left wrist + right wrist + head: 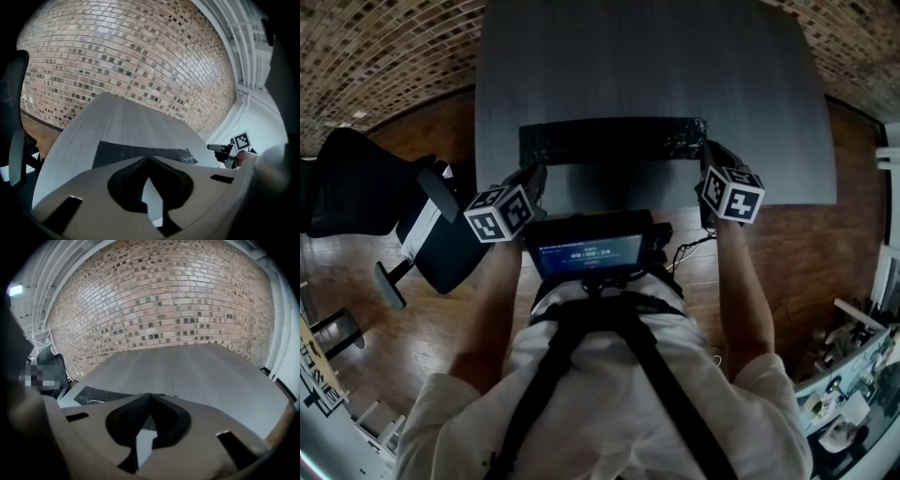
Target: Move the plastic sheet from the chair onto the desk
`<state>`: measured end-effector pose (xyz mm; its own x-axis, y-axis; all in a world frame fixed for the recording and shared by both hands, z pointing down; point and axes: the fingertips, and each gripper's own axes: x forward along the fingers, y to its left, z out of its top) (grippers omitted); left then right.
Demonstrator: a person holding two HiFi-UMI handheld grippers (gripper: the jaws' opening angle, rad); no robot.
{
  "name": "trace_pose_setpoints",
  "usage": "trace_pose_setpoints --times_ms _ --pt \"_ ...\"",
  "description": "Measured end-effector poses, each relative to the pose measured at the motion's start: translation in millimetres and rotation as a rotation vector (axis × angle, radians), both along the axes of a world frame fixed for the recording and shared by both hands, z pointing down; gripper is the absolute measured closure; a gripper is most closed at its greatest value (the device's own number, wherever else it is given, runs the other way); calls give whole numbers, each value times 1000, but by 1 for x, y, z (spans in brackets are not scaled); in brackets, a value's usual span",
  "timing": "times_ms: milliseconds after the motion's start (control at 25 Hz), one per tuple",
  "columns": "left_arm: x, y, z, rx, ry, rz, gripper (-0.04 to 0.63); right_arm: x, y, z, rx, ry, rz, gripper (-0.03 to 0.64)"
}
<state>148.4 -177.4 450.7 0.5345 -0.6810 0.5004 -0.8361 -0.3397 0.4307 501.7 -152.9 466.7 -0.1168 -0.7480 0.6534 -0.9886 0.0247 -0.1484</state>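
Black padding covers the chair (356, 187) at 9 o'clock in the head view. It stands on the wooden floor (825, 253), well apart from the task's thing.

Next comes the left hand-held gripper (149, 158), at 10 o'clock from the chest-worn screen (589, 253). Its own view shows the jaws closed tip to tip, with only pale surface in the slot behind the tips. The left cube (500, 213) bears black-and-white square patterns and no letters.

The plastic sheet (609, 141), dark and glossy, lies flat on the grey bench (656, 56) near its front edge, at 12 o'clock from the person. Its left end is just beside the left hand-held gripper, and its crinkled right end is just beside the other one. The screen shows a row of white digits on blue, too small to read with certainty.

The right hand-held gripper (150, 394), at 2 o'clock from the screen, is likewise closed with its tips together. A strip of dark sheet and pale bench shows through its slot. The right cube (732, 194) also carries only square patterns.

Only the head view shows the screen, the forearms and the harness straps. Only the left gripper view shows the right hand-held gripper from the side, at 3 o'clock. There its tip points toward the sheet's crinkled corner, with a sliver of bench between them. Both gripper views show the brick wall (131, 61) beyond the bench at 12 o'clock. The head view catches that wall only along its top corners.
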Motion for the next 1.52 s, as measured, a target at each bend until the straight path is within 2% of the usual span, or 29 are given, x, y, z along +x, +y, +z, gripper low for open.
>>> trace_pose_setpoints --times_ms 320,640,960,1200,1520 --pt "22 27 -21 23 37 87 580 -47 13 -16 8 -91 -52 614" --pt "33 42 -33 34 60 137 580 -83 18 -33 31 -108 -127 614" --pt "34 46 -42 48 45 155 580 -104 21 -34 25 -110 -178 614" --pt "26 46 -45 45 94 128 580 -110 27 -33 28 -94 -180 614" --pt "25 43 -43 43 94 129 580 -108 30 -35 46 -68 -175 615"
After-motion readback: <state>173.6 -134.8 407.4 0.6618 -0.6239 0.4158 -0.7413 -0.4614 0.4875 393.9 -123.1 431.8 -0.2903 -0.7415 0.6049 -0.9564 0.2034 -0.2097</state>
